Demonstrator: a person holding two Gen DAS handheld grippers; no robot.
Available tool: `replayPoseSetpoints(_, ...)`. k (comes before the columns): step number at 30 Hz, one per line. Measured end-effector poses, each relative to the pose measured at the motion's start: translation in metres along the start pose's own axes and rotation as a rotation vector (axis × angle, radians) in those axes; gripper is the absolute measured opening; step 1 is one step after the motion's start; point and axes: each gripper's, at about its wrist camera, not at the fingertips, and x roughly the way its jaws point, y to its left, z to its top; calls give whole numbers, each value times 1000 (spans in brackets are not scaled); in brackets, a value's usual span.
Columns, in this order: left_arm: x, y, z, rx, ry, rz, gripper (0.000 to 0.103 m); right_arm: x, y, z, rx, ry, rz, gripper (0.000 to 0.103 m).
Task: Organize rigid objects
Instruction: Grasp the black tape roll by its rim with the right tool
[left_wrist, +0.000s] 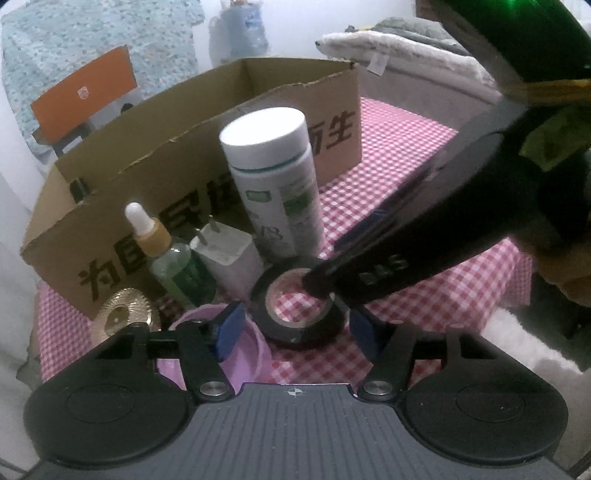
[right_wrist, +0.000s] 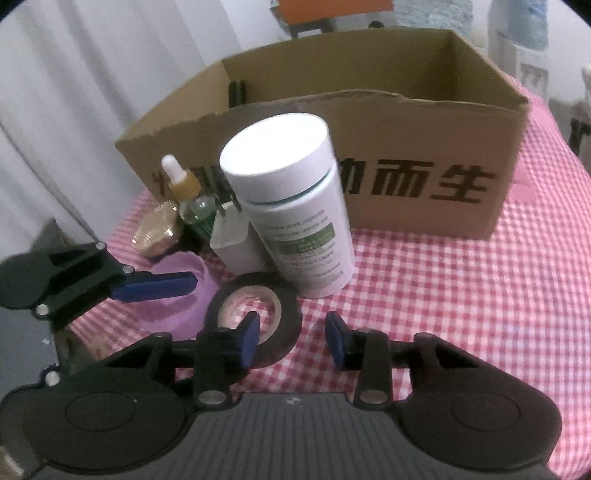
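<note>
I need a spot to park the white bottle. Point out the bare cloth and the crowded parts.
Bare checked cloth lies right of the white bottle, in front of the cardboard box. It is crowded to the left: tape roll, charger, dropper bottle, gold lid and pink bowl sit close together.

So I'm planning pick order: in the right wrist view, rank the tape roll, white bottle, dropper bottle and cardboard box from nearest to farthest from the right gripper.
1. Tape roll, at the right gripper's left finger.
2. White bottle, upright just behind the tape.
3. Dropper bottle, farther back on the left.
4. Cardboard box, behind everything.
</note>
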Motion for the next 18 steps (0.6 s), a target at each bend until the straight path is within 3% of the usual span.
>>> replayPoseSetpoints(7,3,-5,2,17,5,15,65,6,14,3,-112,-6,-56,33)
replayPoseSetpoints(18,9,-22,9,82,15,-57,67,-12,-10,-13,-70,-8,-79,33)
